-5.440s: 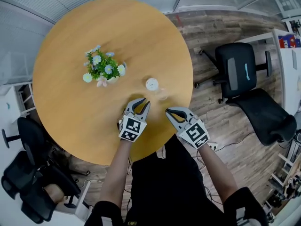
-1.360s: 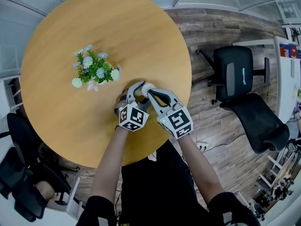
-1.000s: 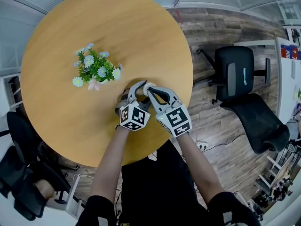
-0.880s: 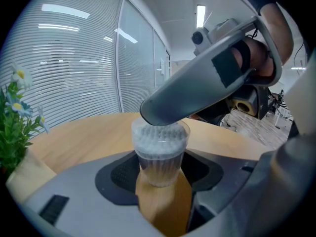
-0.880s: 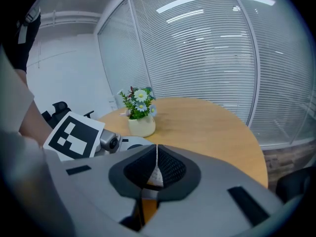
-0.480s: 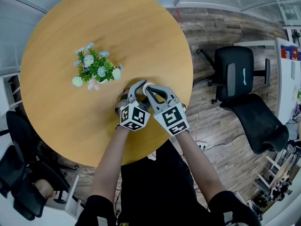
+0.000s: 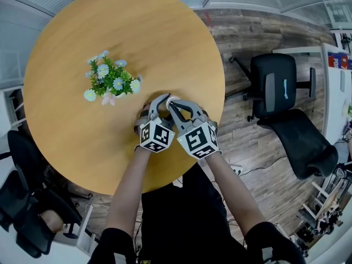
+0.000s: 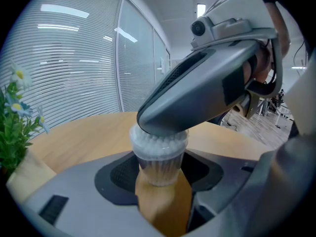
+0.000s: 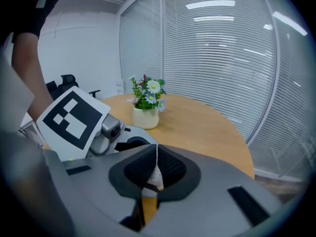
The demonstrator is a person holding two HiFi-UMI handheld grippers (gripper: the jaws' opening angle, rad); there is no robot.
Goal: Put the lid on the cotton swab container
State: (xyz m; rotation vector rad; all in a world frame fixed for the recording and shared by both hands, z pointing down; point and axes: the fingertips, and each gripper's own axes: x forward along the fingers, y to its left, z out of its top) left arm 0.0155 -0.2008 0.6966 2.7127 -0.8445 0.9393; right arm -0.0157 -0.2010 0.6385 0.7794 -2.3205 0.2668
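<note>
At the near edge of the table (image 7: 82, 65), the left gripper (image 8: 159, 174) stood part open, pads clamped on the cotton swab container (image 8: 159, 144). Above it, the right gripper (image 9: 156, 167), nearly closed, pinched the clear lid (image 9: 157, 179) at the container's mouth. Seating appeared incomplete; release was not yet done.

Grey left gripper (image 7: 163, 102) and right gripper (image 7: 175, 106) carry black-and-white marker cubes (image 7: 155, 137).
</note>
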